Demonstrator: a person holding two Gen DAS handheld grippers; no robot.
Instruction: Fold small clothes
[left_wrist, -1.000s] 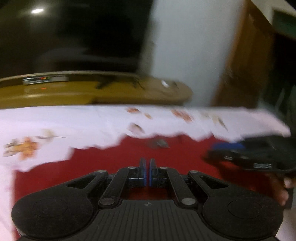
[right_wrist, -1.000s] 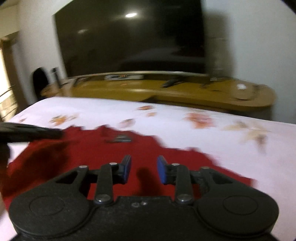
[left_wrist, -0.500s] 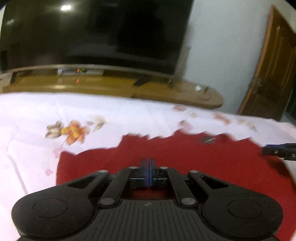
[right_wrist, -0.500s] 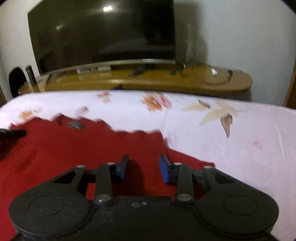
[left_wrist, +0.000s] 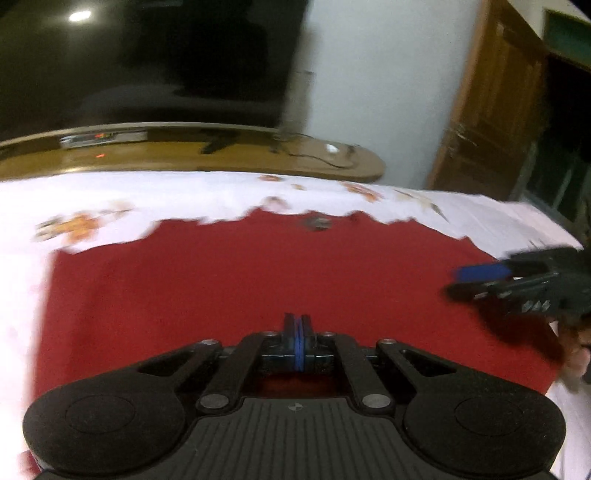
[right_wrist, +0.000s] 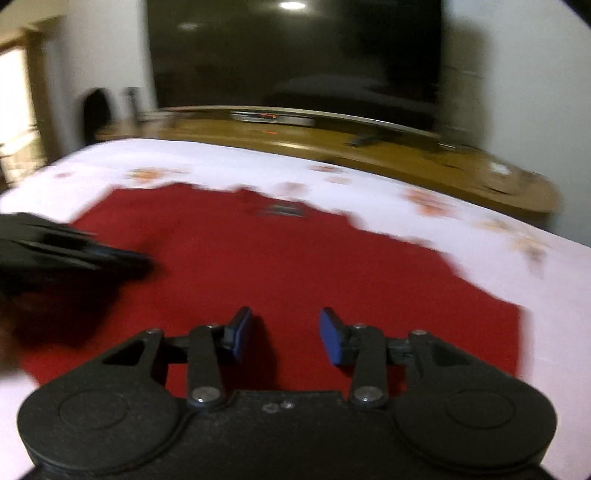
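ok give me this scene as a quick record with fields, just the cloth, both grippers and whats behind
cloth: red garment spread flat on a white flowered sheet
left gripper: shut, nothing between its fingers, over the near part of the garment
right gripper: open, nothing between its fingers, over the garment's right part
behind: wooden stand with a dark television
fold: none visible yet

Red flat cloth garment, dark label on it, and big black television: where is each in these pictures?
Red flat cloth garment (left_wrist: 229, 288): left wrist view, on its smooth middle.
Dark label (right_wrist: 282, 211): right wrist view, centre of the patch near the garment's far edge.
Big black television (right_wrist: 295, 55): right wrist view, on its dark screen.
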